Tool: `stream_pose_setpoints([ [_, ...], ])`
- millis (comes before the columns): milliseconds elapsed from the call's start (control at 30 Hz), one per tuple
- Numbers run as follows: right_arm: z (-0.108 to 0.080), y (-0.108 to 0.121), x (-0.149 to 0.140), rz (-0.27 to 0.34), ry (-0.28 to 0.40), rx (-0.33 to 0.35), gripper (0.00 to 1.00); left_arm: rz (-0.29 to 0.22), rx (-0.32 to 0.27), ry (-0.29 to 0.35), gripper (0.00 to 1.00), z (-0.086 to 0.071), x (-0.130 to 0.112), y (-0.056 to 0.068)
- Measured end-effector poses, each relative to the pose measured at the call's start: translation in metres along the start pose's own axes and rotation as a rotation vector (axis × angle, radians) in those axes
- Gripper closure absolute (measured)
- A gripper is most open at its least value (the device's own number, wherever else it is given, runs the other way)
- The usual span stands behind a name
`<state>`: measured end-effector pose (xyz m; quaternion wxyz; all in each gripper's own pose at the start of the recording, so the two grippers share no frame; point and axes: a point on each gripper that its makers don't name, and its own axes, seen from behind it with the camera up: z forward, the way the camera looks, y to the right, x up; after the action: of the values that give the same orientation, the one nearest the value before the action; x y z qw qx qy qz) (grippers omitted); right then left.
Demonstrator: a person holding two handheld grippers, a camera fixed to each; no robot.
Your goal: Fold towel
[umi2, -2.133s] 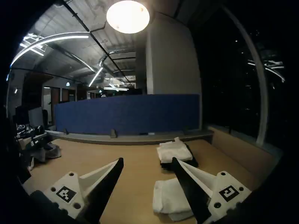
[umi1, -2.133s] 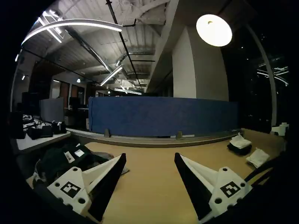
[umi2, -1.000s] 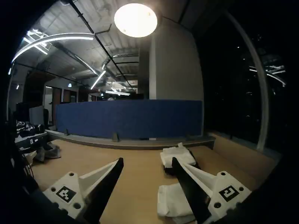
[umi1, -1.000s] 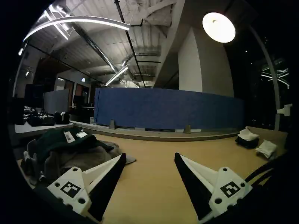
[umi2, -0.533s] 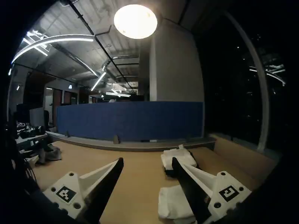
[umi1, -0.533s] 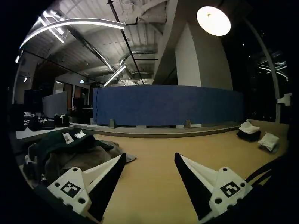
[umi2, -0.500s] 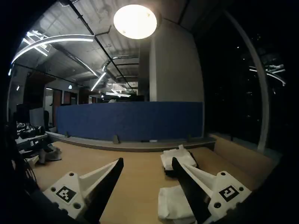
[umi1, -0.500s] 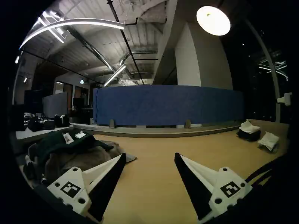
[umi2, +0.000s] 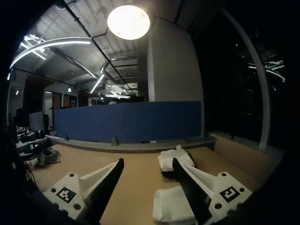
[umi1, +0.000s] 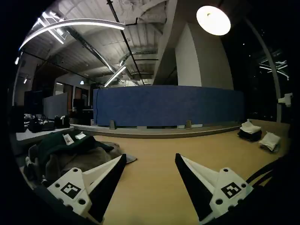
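A heap of unfolded towels (umi1: 71,155), dark green on top and grey-brown below, lies at the left of the wooden table (umi1: 153,157) in the left gripper view. My left gripper (umi1: 150,159) hovers open just right of that heap, holding nothing. In the right gripper view a folded white towel (umi2: 170,204) lies on the table under my open right gripper (umi2: 148,163). Behind it a stack (umi2: 174,159) has white folded towels on a dark one. The same stack (umi1: 250,131) and white towel (umi1: 270,141) sit far right in the left gripper view.
A blue partition (umi1: 165,110) on a raised ledge closes the table's far side. A low wooden wall (umi2: 240,157) runs along the right edge. A side desk with dark gear (umi1: 41,125) stands at the left. Bare tabletop lies between heap and stack.
Both grippers stayed open. The left view dropped and shifted toward the towel heap over two seconds, then held almost still. The right view drifted slightly right, so the white towel sits a bit more leftward.
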<state>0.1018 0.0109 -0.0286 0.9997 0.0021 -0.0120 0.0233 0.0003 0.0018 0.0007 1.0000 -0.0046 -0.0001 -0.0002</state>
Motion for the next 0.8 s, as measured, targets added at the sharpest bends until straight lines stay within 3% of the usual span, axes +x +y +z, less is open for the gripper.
stream_pose_setpoints([
  [533, 0.013, 0.033, -0.055, 0.059, 0.031, 0.004, 0.00, 0.001, 0.000, 0.000, 0.04, -0.001, 0.000, 0.000],
  [800, 0.018, 0.033, -0.068, 0.077, 0.034, 0.010, 0.00, 0.000, 0.000, 0.000, 0.04, -0.002, 0.001, 0.000],
])
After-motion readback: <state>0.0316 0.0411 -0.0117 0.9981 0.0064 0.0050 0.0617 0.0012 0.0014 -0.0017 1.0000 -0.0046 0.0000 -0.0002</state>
